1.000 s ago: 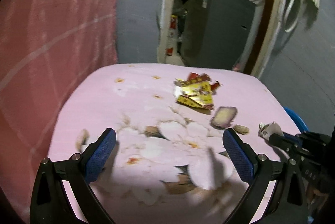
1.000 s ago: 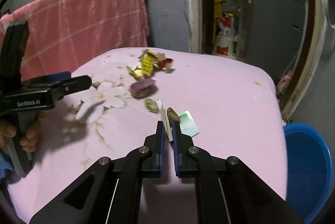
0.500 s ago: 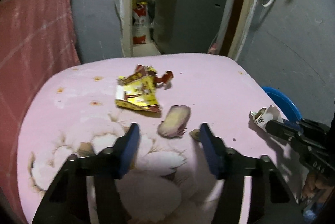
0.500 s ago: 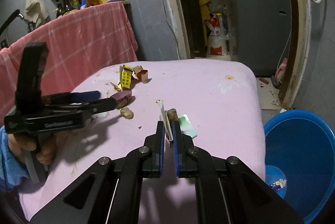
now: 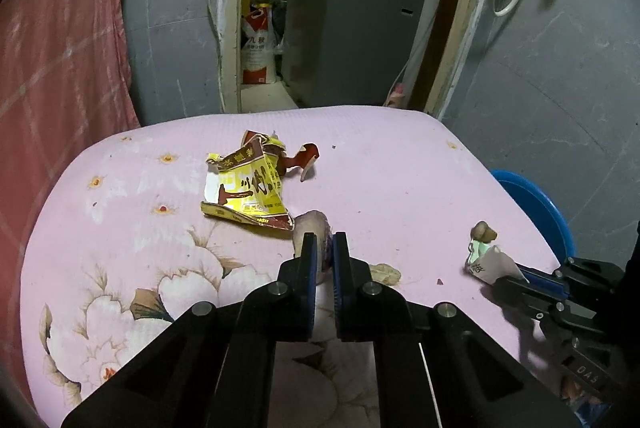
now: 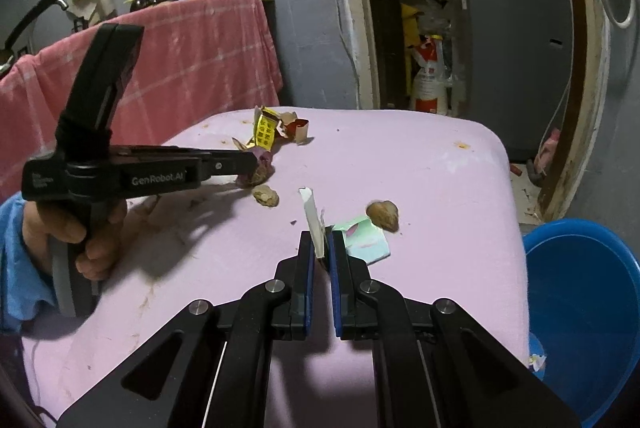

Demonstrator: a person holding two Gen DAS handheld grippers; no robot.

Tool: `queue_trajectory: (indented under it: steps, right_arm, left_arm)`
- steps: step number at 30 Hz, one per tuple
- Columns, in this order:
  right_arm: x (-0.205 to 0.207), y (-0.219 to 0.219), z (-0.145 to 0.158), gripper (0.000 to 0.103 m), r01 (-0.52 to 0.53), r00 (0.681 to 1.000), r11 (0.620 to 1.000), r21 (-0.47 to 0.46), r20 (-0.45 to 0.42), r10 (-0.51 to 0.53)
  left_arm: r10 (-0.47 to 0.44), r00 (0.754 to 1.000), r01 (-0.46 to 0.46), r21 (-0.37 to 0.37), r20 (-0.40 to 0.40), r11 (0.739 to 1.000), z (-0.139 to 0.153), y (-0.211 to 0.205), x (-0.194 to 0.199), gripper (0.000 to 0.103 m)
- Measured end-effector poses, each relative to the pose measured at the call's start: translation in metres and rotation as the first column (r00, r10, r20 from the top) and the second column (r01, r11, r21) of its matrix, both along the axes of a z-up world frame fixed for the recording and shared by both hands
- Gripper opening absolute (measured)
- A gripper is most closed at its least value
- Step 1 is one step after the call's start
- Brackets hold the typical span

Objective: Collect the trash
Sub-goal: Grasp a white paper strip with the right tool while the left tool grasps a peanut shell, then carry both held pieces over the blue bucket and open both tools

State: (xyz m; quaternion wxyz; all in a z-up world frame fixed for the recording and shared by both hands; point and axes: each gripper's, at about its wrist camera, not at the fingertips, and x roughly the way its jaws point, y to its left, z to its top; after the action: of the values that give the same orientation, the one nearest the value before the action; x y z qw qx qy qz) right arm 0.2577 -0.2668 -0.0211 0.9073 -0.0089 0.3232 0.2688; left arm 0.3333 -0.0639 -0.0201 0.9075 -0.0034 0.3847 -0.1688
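The purplish peel scrap (image 5: 316,224) sits at mid-frame of the left wrist view, pinched between the closed jaws of the left gripper (image 5: 324,244). The right gripper (image 6: 320,248) is clamped on a white paper scrap (image 6: 311,216), low centre of its own view. Still lying on the pink cloth (image 5: 380,155): the yellow wrapper (image 5: 244,195) above centre, a tan shell piece (image 6: 266,196), a brown nut (image 6: 384,215) on a pale green card (image 6: 366,239). I'd judge collecting only partly done. Only the right wrist view shows inside the blue tub (image 6: 580,300), lower right, holding one small scrap.
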Motion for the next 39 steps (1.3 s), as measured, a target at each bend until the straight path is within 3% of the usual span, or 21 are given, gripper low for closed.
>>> queue_trajectory:
  steps: [8,13,18,20,23,24,35,39]
  right_arm:
    - [-0.010,0.006,0.008,0.005,-0.014,0.997,1.000,0.015,0.071,0.013]
    - [-0.022,0.013,0.017,0.005,-0.003,0.989,1.000,-0.005,0.150,0.004]
    - [-0.019,0.014,0.015,0.006,0.002,0.992,1.000,-0.012,0.130,0.000]
    - [-0.016,0.013,0.014,0.010,0.010,0.993,1.000,-0.010,0.114,-0.009]
    - [-0.013,0.010,0.012,0.035,0.019,0.996,1.000,-0.003,0.092,-0.018]
    - [-0.012,0.010,0.012,0.036,0.014,0.996,1.000,-0.001,0.085,-0.014]
    - [0.007,0.028,-0.006,0.036,0.033,0.999,0.992,-0.123,0.009,-0.032]
    - [0.010,0.025,-0.010,0.019,0.062,0.998,0.989,-0.135,-0.002,-0.062]
  left_arm:
    - [0.038,0.999,-0.035,-0.094,0.031,0.995,0.010,0.015,-0.022,0.003]
    - [0.061,0.992,-0.045,-0.132,0.115,0.990,0.027,0.018,-0.046,0.003]
    - [0.071,0.990,-0.054,-0.137,0.119,0.989,0.034,0.015,-0.055,0.003]
    - [0.069,0.992,-0.055,-0.126,0.109,0.990,0.031,0.014,-0.057,0.003]
    - [0.068,0.993,-0.058,-0.112,0.092,0.992,0.024,0.014,-0.060,0.003]
    - [0.069,0.994,-0.059,-0.114,0.087,0.992,0.022,0.015,-0.061,0.003]
    - [0.081,0.995,-0.070,-0.160,0.062,0.985,0.016,0.031,-0.062,0.003]
    - [0.078,0.995,-0.067,-0.168,0.059,0.983,0.015,0.032,-0.063,0.003]
